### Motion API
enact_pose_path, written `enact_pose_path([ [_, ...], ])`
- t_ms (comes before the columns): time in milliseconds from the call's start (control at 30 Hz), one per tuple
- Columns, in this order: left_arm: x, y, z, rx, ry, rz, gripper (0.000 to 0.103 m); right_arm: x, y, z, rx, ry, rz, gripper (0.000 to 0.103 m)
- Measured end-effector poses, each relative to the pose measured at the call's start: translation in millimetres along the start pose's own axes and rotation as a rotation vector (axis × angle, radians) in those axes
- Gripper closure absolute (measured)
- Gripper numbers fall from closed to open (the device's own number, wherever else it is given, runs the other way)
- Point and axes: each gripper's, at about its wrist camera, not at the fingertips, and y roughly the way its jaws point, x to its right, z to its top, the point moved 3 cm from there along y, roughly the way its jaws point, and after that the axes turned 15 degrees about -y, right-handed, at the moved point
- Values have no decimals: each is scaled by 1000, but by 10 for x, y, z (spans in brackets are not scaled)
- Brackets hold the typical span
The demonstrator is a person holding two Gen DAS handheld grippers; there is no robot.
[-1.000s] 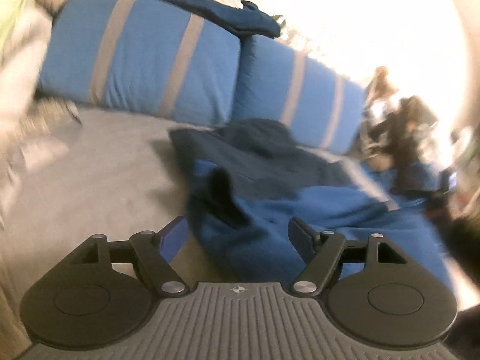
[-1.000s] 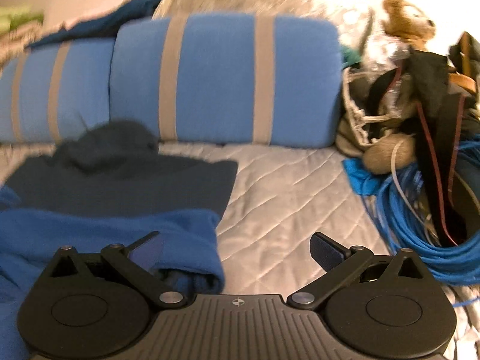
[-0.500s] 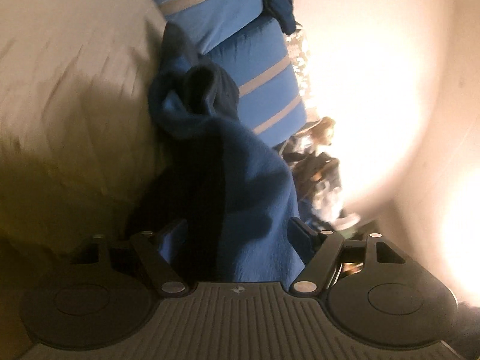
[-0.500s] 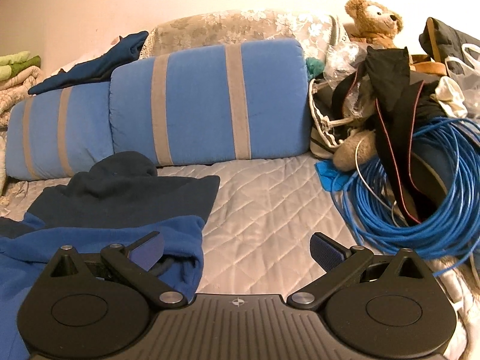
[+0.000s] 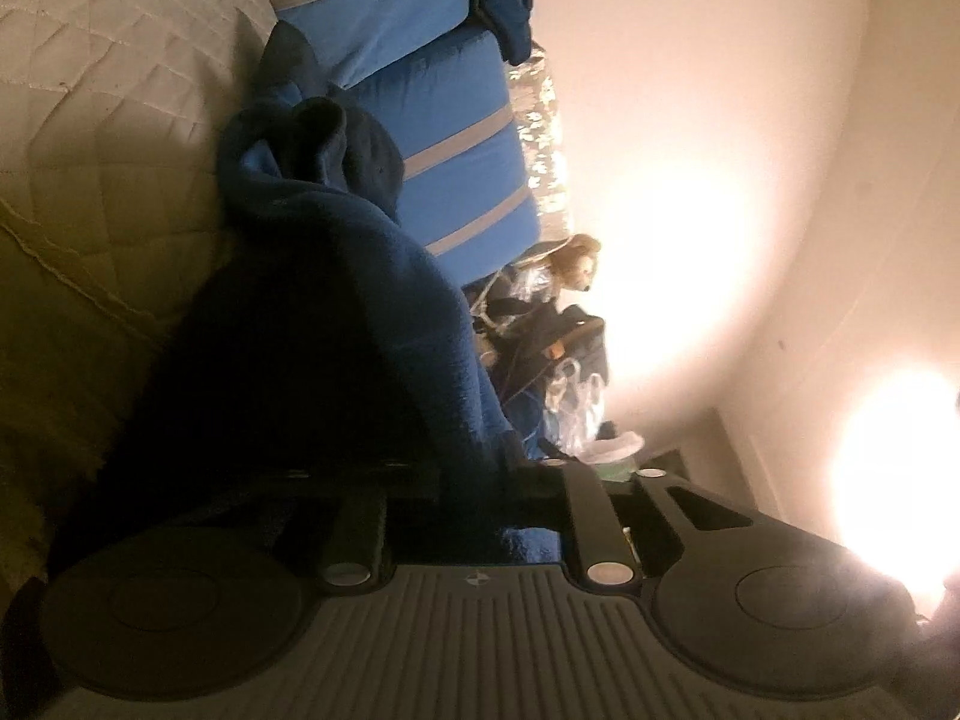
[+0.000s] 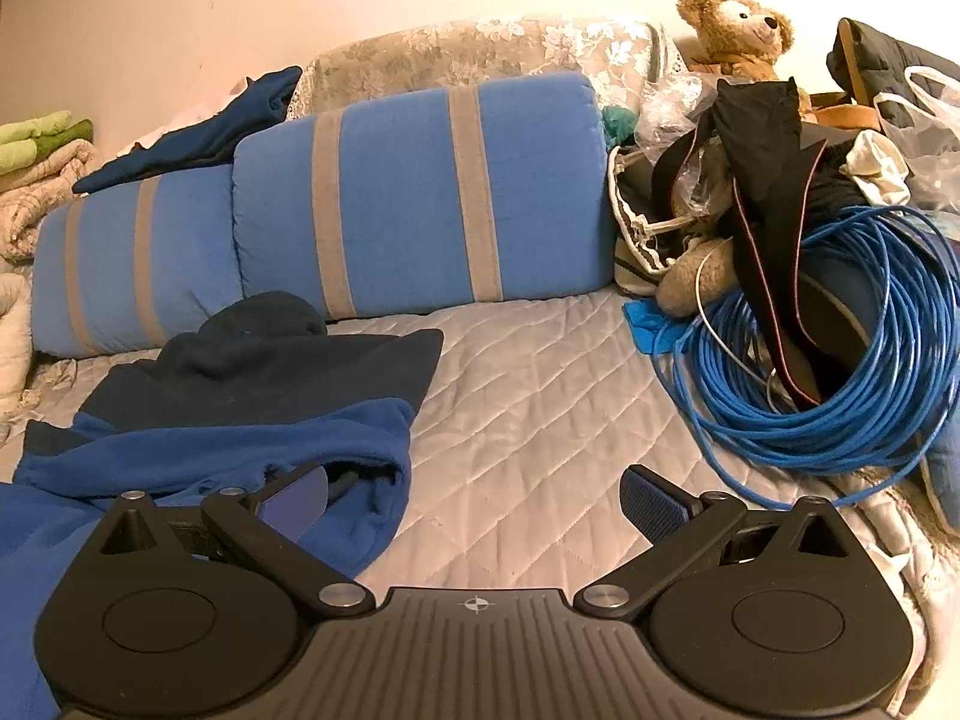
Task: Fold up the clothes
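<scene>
A blue and navy fleece garment (image 6: 240, 414) lies crumpled on the grey quilted bed (image 6: 528, 396), with its dark hood toward the pillows. In the left wrist view, which is rolled sideways, my left gripper (image 5: 474, 480) is shut on a fold of the fleece (image 5: 360, 324), which drapes over it and hides the fingertips. My right gripper (image 6: 474, 495) is open, low over the bed. Its left finger (image 6: 297, 495) sits at the opening of the garment's blue sleeve or hem; its right finger (image 6: 651, 498) is over bare quilt.
Two blue pillows with grey stripes (image 6: 390, 210) line the back, with another navy garment (image 6: 198, 138) on top. On the right sit a blue cable coil (image 6: 828, 360), a teddy bear (image 6: 738, 24), bags and dark clothes. Folded green towels (image 6: 42, 141) are at the far left.
My left gripper rolled onto its side and closed on the fleece, lifting a fold of it. My right gripper stayed open and drew back slightly, its left finger at the blue hem.
</scene>
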Motion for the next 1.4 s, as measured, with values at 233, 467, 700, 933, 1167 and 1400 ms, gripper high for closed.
enact_pose_path([
  [233, 270, -158, 130, 171, 26, 181, 88, -40, -145, -95, -14, 26, 144, 0],
  [467, 364, -77, 229, 230, 67, 284, 88, -89, -118, -503, -96, 199, 529, 4],
  [700, 347, -84, 288, 255, 74, 314, 89, -188, 63, -1109, -98, 390, 814, 16],
  [933, 340, -146, 214, 263, 78, 311, 88, -311, 23, -1518, -50, 529, 975, 43],
  [1167, 542, -179, 96, 263, 120, 267, 88, -363, -322, -1557, 2, 530, 973, 86],
  [1400, 886, -103, -40, 273, 180, 204, 89, -103, -880, -972, 254, 547, 883, 94],
])
